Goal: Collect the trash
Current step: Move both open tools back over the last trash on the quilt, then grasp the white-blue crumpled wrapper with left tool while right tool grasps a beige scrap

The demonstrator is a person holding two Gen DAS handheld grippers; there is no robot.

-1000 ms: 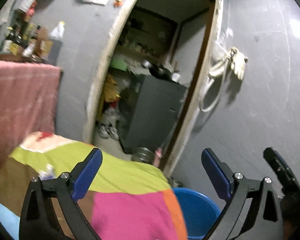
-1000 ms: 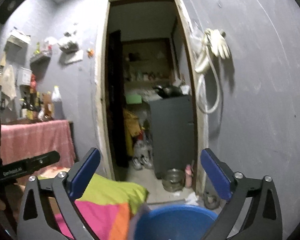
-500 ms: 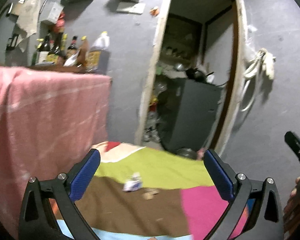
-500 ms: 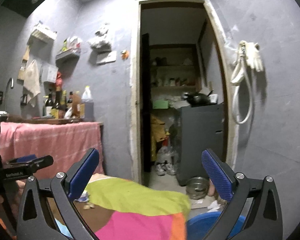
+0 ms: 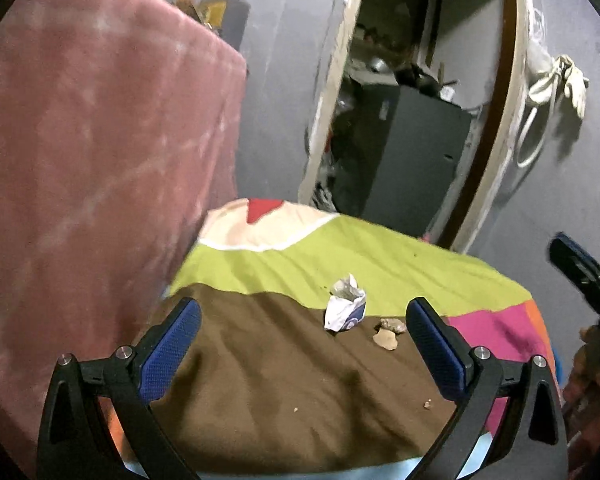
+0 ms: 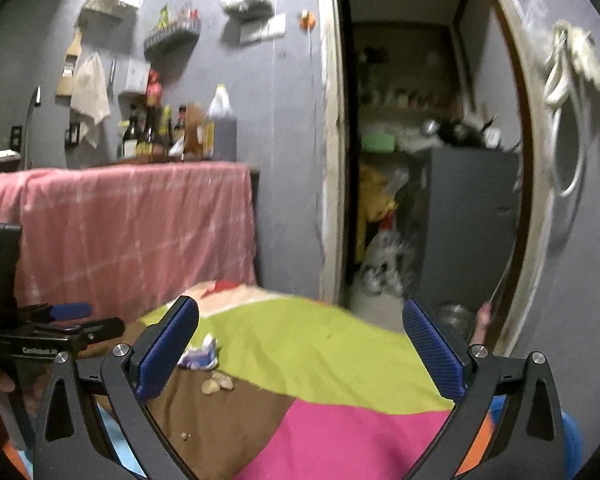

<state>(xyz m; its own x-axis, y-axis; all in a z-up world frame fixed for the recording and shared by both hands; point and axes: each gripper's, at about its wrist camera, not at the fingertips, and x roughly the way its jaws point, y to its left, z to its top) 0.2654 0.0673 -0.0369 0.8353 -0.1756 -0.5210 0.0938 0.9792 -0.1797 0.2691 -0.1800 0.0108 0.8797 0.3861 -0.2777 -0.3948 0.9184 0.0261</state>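
Paper trash: a crumpled white wrapper (image 5: 345, 303) with blue print. It is torn open at the top and stands a bit tilted.
Where the paper lies: on the patchwork cloth (image 5: 260, 380), right where the brown patch meets the green patch.
Small bits: two tan, lumpy scraps (image 5: 389, 332) lie flat on the brown patch, just beside the wrapper. They touch each other or nearly so.
Crumbs: a few tiny tan crumbs (image 5: 427, 404) sit on the brown patch, well apart from the wrapper.
What the scraps are: too small to tell.
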